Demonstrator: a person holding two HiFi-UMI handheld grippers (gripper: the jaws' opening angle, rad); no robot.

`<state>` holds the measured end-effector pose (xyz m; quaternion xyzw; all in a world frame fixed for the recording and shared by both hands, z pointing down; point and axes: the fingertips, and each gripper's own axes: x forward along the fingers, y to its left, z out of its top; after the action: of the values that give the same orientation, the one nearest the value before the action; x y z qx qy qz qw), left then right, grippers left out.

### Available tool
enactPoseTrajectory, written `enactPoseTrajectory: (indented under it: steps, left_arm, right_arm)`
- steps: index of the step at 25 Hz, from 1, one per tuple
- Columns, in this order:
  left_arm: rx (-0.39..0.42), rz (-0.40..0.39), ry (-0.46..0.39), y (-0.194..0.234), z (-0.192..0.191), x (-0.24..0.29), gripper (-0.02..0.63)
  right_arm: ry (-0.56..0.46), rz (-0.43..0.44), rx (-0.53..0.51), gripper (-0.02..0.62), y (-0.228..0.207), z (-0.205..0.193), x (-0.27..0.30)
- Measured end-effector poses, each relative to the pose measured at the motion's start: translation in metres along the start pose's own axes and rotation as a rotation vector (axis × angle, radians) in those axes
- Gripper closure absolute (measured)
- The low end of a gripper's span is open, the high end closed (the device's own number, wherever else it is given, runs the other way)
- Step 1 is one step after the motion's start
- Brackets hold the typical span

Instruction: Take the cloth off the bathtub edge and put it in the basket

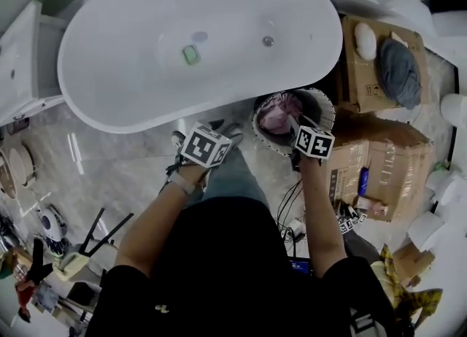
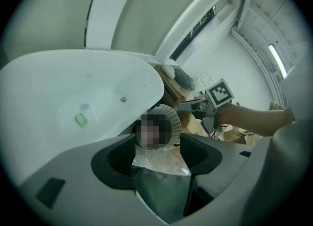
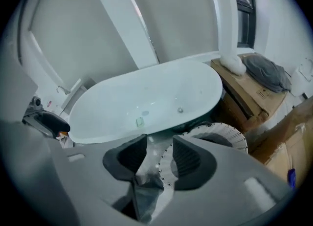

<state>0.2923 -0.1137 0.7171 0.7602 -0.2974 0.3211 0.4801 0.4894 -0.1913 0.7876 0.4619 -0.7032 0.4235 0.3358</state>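
Here the pink cloth point(image 1: 277, 118) already lies bunched inside the white perforated basket point(image 1: 257, 122). The basket stands on the pale floor point(image 1: 109, 160) just beside the near side of the white bathtub point(image 1: 124, 51). No part of the cloth hangs over the tub's edge.

In the left gripper view, the left gripper point(image 2: 157, 146) has its jaws spread wide with nothing between them. It looks down at the basket's ribbed wall, which sits just beyond the jaw tips; the basket's inside is covered by a mosaic patch in that view. In the head view this gripper's marker cube hangs over the person's jeans, to the left of the basket and apart from it.

In the right gripper view, the right gripper point(image 3: 160, 144) has its jaws partly apart, narrower than the left pair, and they too pinch nothing. The basket's rim shows behind its right jaw, with the tub above. In the head view its marker cube sits over the basket's near right edge. Whether the gripper touches the rim cannot be told.

A small green thing point(image 1: 191, 55) lies on the tub's bottom, near the round drain point(image 1: 268, 40). To the right of the tub stand cardboard boxes point(image 1: 361, 84), and a grey garment point(image 1: 400, 73) lies on the top one.
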Motion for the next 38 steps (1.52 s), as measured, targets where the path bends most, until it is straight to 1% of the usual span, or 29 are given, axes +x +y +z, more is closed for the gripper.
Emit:
enactPoseTrajectory:
  steps: [3,4,7,8,9,10,12,15,18,21,27,30,35,38]
  left_arm:
    - [-0.035,0.02,-0.073,0.016,-0.002,-0.044,0.313]
    - [-0.048,0.029,-0.103,0.022,-0.002,-0.058,0.325]
    - [-0.084,0.07,-0.193,0.039,-0.003,-0.104,0.398]
    - [-0.092,0.086,-0.225,0.045,-0.004,-0.12,0.43]
    - [-0.096,0.1,-0.257,0.049,-0.004,-0.136,0.476]
    - [-0.099,0.112,-0.288,0.054,-0.004,-0.151,0.505]
    - [-0.104,0.136,-0.347,0.063,-0.005,-0.184,0.546]
    - [-0.123,0.197,-0.458,0.079,-0.006,-0.238,0.585]
    - [-0.157,0.229,-0.571,0.088,-0.005,-0.283,0.591]
    - [-0.16,0.239,-0.649,0.089,-0.005,-0.321,0.591]
    - [-0.1,0.251,-0.764,0.078,-0.005,-0.39,0.591]
    - [-0.064,0.271,-0.808,0.072,-0.003,-0.422,0.591]
    - [0.002,0.299,-0.898,0.056,0.002,-0.469,0.591]
    - [0.037,0.322,-0.954,0.047,0.002,-0.494,0.591]
  right_arm:
    - [-0.049,0.057,-0.054,0.457,0.057,0.027,-0.016]
    - [-0.064,0.078,-0.068,0.47,0.076,0.035,-0.022]
    - [-0.101,0.15,-0.121,0.531,0.132,0.058,-0.037]
    - [-0.115,0.174,-0.14,0.553,0.151,0.065,-0.043]
    - [-0.13,0.193,-0.159,0.572,0.168,0.072,-0.05]
    - [-0.145,0.208,-0.177,0.586,0.184,0.078,-0.057]
    - [-0.169,0.234,-0.209,0.597,0.218,0.088,-0.07]
    - [-0.194,0.279,-0.264,0.597,0.269,0.097,-0.091]
    - [-0.22,0.31,-0.329,0.597,0.311,0.104,-0.112]
    - [-0.263,0.35,-0.358,0.597,0.346,0.111,-0.135]
    - [-0.368,0.439,-0.427,0.597,0.415,0.128,-0.189]
    - [-0.43,0.485,-0.463,0.597,0.444,0.137,-0.216]
    - [-0.548,0.583,-0.484,0.597,0.485,0.149,-0.259]
    - [-0.609,0.616,-0.502,0.597,0.503,0.153,-0.281]
